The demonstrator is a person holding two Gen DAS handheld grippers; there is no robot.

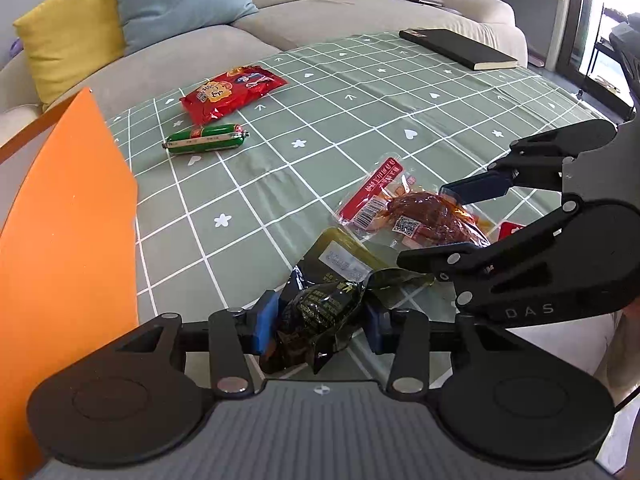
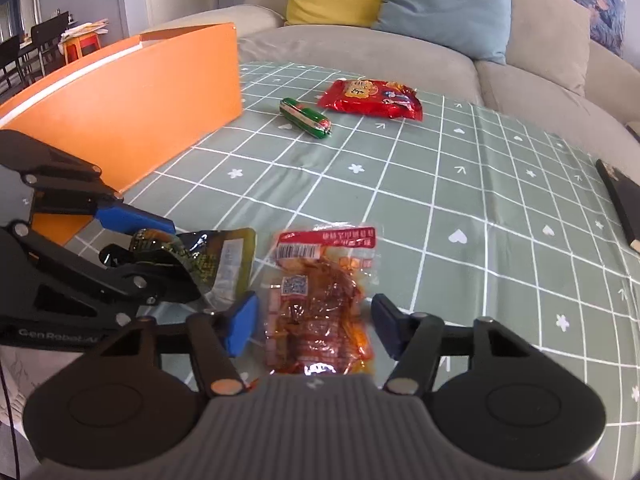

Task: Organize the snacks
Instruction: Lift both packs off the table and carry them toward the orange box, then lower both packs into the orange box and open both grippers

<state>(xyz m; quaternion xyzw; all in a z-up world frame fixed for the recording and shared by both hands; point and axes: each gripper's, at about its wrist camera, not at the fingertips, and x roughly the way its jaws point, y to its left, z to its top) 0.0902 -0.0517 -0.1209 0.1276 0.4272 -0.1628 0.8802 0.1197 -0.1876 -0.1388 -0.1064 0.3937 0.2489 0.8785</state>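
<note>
A crumpled dark green snack packet (image 1: 320, 304) sits between the blue pads of my left gripper (image 1: 320, 322), which is shut on it. The right wrist view shows that same left gripper (image 2: 180, 258) pinching the dark packet (image 2: 224, 260). Beside it a clear packet of red spicy snack (image 2: 320, 300) lies flat on the tablecloth. My right gripper (image 2: 314, 330) straddles it, pads standing at its two long edges without squeezing it. In the left wrist view the right gripper (image 1: 424, 224) hangs over the red packet (image 1: 424, 212).
A red snack bag (image 1: 232, 92) and a green sausage (image 1: 206, 138) lie further back on the green checked tablecloth (image 1: 360, 120). An orange box (image 1: 68, 240) stands at the left. A black notebook (image 1: 460, 48) lies at the far right; a sofa with cushions is behind.
</note>
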